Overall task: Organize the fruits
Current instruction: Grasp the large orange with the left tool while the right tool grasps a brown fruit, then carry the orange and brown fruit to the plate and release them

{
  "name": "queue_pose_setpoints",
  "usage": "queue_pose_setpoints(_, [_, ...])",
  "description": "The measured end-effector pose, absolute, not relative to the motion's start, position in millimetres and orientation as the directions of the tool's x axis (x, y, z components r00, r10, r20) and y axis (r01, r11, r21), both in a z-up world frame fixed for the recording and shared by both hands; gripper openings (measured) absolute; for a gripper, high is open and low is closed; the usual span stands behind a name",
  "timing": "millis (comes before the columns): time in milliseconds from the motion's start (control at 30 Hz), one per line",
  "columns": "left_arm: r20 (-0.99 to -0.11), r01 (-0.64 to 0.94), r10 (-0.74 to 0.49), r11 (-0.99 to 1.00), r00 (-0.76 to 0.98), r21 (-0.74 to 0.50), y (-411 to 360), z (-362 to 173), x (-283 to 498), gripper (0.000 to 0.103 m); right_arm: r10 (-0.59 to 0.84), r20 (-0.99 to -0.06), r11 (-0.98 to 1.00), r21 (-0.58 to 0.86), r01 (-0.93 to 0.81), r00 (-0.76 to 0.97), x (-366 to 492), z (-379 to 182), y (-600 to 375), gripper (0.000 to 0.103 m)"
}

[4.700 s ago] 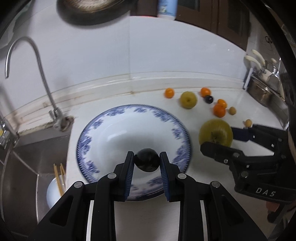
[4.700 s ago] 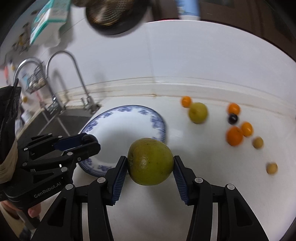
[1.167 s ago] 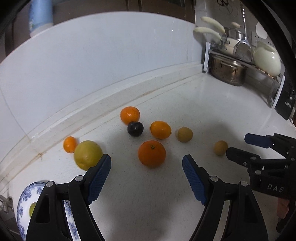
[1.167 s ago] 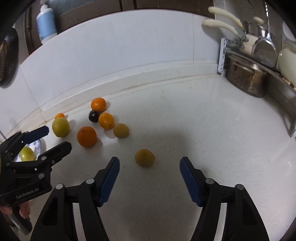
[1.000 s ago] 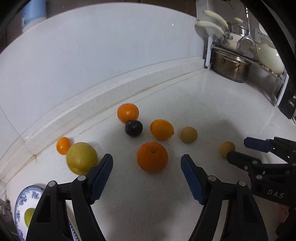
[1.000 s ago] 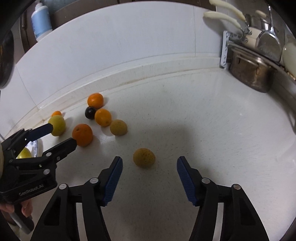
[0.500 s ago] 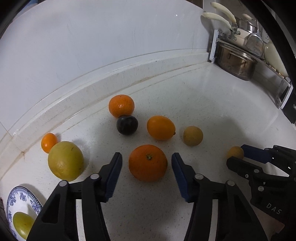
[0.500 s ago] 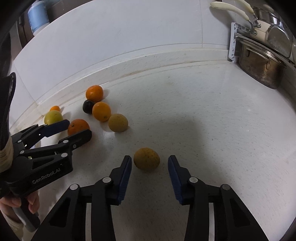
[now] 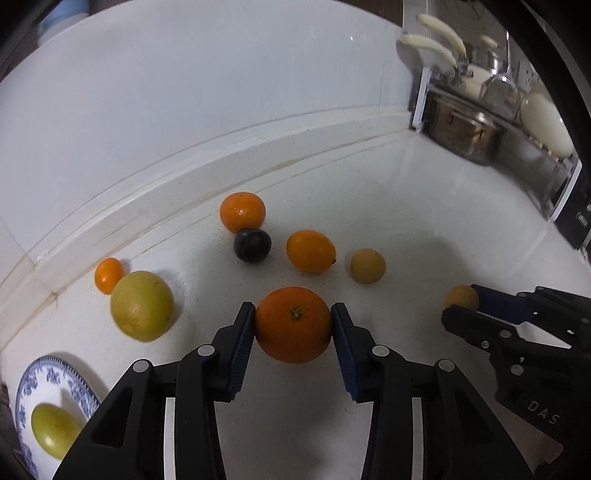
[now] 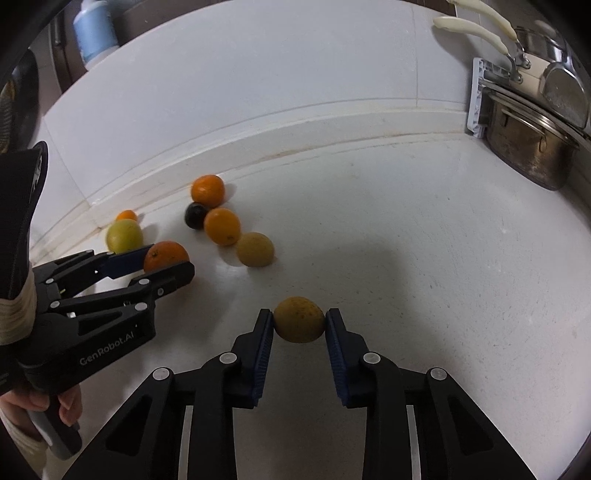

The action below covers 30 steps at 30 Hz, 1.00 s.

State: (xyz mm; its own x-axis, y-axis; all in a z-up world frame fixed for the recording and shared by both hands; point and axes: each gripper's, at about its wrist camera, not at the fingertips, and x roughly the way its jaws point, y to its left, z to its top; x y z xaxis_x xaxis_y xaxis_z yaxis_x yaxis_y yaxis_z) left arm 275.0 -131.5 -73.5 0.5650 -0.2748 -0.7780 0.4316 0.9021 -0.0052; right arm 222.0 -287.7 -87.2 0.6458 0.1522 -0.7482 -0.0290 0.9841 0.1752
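My left gripper (image 9: 293, 325) is shut on a large orange (image 9: 293, 325) resting on the white counter. My right gripper (image 10: 299, 325) is shut on a small tan-yellow fruit (image 10: 299, 319), also on the counter; it shows in the left wrist view (image 9: 460, 297) too. Loose fruit lie behind: a yellow-green citrus (image 9: 142, 304), a tiny orange (image 9: 108, 275), a mandarin (image 9: 242, 212), a dark plum (image 9: 252, 244), an oval orange fruit (image 9: 311, 250), and a tan fruit (image 9: 367, 266). The blue-patterned plate (image 9: 79, 380) at lower left holds a green fruit (image 9: 53, 430).
A steel pot (image 10: 528, 147) and a rack with utensils (image 9: 439, 35) stand at the far right corner. The white backsplash ledge (image 10: 295, 129) runs behind the fruit. A blue bottle (image 10: 94, 29) stands on the upper ledge at left.
Both grippers moved forward and down and closed: the left on the large orange, the right on the small tan-yellow fruit. Earlier they put a plum and a green fruit on the plate.
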Motion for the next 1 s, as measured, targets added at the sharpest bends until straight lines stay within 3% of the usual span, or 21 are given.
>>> queue_pose_setpoints(1000, [-0.63,0.26,-0.221,0.965,0.744,-0.031,-37.2,14.2,175.3,0.041,0.325,-0.585,0.944,0.148,-0.297,0.743,155.9,5.1,-205.0,0.03])
